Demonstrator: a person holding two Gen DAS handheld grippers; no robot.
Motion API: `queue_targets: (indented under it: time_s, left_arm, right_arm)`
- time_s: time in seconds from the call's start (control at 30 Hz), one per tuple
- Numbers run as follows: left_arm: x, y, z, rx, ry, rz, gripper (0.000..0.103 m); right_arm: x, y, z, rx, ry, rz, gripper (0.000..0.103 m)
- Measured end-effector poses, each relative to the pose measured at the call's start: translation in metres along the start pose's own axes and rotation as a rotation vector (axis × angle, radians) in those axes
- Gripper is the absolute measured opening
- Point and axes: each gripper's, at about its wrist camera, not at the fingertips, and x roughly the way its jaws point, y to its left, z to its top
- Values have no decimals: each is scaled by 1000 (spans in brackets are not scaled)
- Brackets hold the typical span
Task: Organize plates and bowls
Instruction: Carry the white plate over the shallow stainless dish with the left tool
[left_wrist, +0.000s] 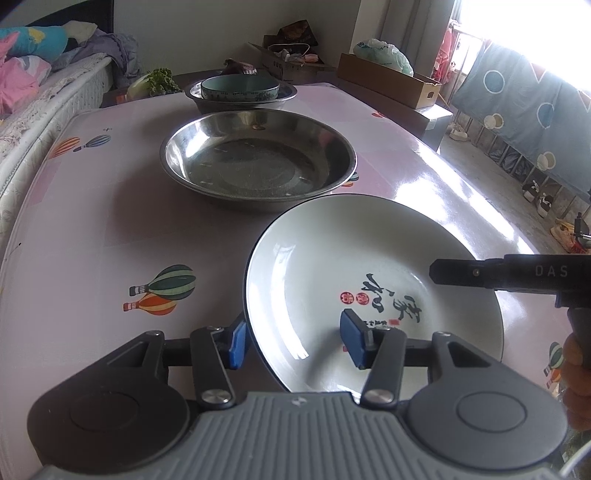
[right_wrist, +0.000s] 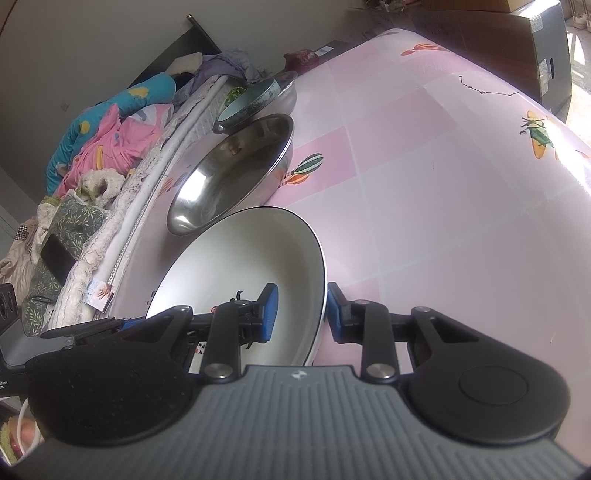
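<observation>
A white plate (left_wrist: 332, 280) with a black rim and black calligraphy lies at the near right of the table. My left gripper (left_wrist: 295, 341) is open and straddles the plate's near left rim, one blue pad outside and one inside, neither pressing. My right gripper (right_wrist: 301, 314) is shut on the white plate (right_wrist: 240, 266) at its opposite rim, with one pad inside the wall and one outside. One of its black fingers (left_wrist: 461, 273) reaches in over the plate from the right. Behind the plate stands a large steel basin (left_wrist: 258, 162). Farther back, a teal bowl (left_wrist: 240, 86) sits inside a second steel basin (left_wrist: 284, 96).
The table (left_wrist: 92, 221) wears a pink cloth printed with balloons. A bed (left_wrist: 29, 110) piled with clothes runs along its left side. Cardboard boxes (left_wrist: 388, 81) and a green vegetable (left_wrist: 159, 79) lie beyond the far edge. A hand (left_wrist: 576, 369) grips the right tool's handle.
</observation>
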Motion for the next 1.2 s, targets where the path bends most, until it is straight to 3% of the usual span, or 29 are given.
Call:
queue_targets:
  time_s: [0.3, 1.2]
  left_arm:
    - [-3, -1, 1, -18, 5, 18, 48]
    - [-9, -8, 3, -12, -3, 17, 48]
  right_arm:
    - [-1, 11, -1, -42, -4, -53, 28]
    - [-12, 12, -3, -35, -9, -71, 28]
